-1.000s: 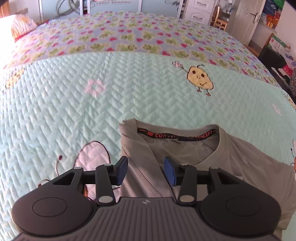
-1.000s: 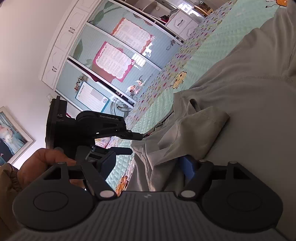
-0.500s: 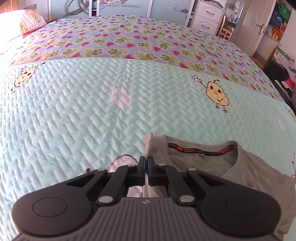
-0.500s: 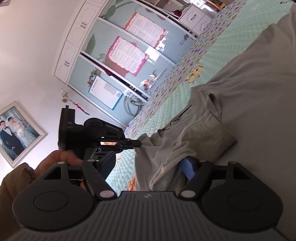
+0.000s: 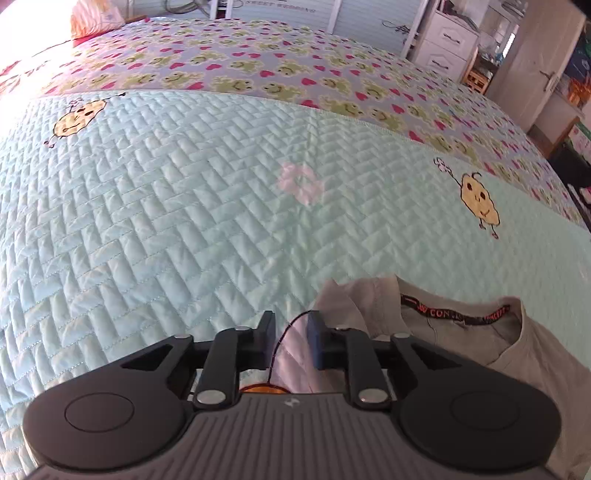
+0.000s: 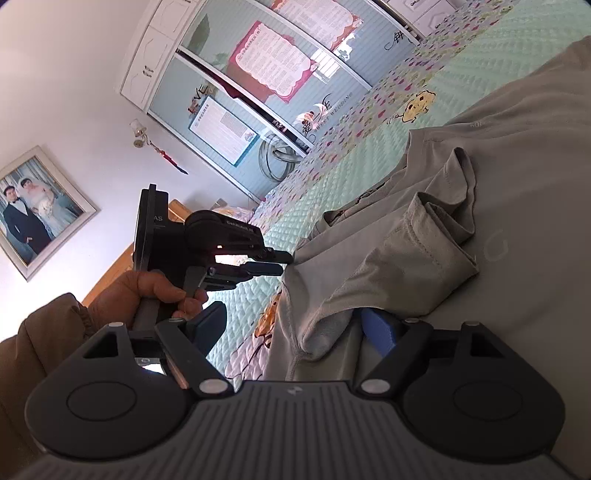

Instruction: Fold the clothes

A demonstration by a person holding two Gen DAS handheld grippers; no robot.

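Observation:
A grey T-shirt [image 5: 461, 332] with a red-lettered black neck band lies on the quilted bed, collar toward me. My left gripper [image 5: 291, 332] is open and empty just left of the shirt's shoulder corner. In the right wrist view the left gripper [image 6: 284, 262] shows beside the shirt's edge, its fingers slightly apart. My right gripper [image 6: 295, 332] is open, with the folded sleeve and side edge of the shirt [image 6: 399, 258] lying between its fingers; the right blue pad [image 6: 376, 328] is partly under the cloth.
The bed cover [image 5: 221, 206] is mint green with cartoon prints and a frog-and-heart band at the far end. A pillow [image 5: 92, 18] lies at the far left. A white drawer unit [image 5: 443, 40] and door stand at the right. A wardrobe [image 6: 277, 74] lines the wall.
My left gripper shut on the shirt's shoulder corner, then opened and let it go, shifting left. The right gripper stayed open around the sleeve fold, with the view rotating a little.

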